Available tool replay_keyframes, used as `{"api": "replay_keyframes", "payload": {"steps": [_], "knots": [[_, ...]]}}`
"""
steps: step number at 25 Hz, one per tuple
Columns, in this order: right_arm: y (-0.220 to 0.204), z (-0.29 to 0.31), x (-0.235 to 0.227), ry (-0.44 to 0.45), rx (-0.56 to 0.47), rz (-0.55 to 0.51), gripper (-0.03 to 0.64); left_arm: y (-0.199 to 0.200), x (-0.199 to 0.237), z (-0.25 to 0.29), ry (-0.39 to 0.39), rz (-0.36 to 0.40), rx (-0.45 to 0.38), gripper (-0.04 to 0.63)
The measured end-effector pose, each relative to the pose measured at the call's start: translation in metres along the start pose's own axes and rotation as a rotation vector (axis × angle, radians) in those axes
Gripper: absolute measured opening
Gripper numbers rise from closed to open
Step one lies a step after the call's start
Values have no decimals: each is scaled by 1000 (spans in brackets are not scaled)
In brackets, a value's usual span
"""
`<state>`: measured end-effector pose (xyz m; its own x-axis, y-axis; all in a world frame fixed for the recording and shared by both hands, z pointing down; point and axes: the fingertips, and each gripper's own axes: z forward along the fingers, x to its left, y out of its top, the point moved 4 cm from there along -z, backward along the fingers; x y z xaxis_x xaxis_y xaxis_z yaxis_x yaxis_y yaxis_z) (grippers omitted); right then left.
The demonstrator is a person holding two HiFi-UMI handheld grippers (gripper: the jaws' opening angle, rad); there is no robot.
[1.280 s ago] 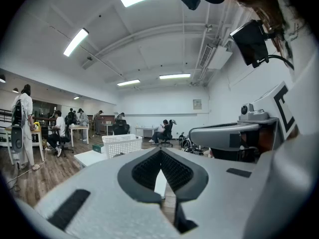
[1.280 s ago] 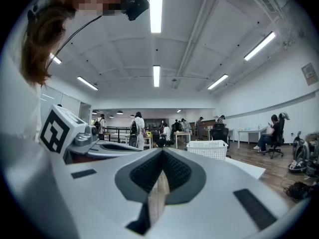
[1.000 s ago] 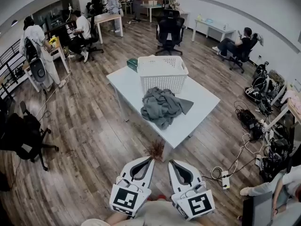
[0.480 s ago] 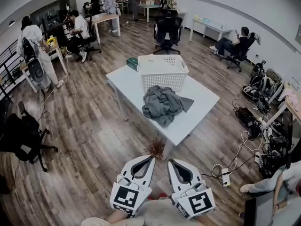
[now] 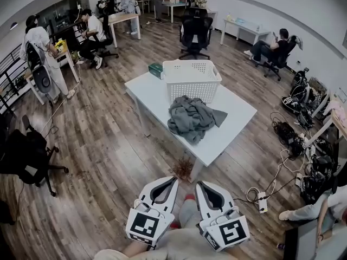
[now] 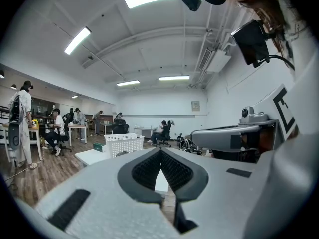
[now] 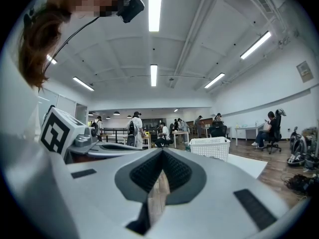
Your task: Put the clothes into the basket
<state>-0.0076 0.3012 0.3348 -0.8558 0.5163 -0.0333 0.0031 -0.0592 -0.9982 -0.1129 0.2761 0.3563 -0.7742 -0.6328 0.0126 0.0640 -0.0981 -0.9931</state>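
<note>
Crumpled grey fabric clothes (image 5: 191, 119): one heap on the white rectangular table (image 5: 149, 91), touching the near wall of the basket, none of it inside. Judged: staged for loading, task not yet begun.

White perforated plastic laundry basket (image 5: 192, 79): upright at the table's far end, open top facing up, ready to receive.

Small green box (image 5: 156, 69): just beside the basket, at the table's far corner.

Left gripper (image 5: 174, 180): jaws closed together on nothing, held low near the person's body, well apart from the table.

Right gripper (image 5: 198, 184): jaws likewise pressed together, empty, alongside the left. Judged: both carried at rest before the approach.
</note>
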Motion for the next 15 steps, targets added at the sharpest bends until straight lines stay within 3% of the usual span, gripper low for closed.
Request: {"api": "replay_keyframes", "payload": {"steps": [9,15], "knots": [[-4,37,-25,20,9,-1,14,-5,23,35,11,10,-3,11],[-6,72,-59,39,19,4,14,-4,41,79,15,-24,10,11]]}}
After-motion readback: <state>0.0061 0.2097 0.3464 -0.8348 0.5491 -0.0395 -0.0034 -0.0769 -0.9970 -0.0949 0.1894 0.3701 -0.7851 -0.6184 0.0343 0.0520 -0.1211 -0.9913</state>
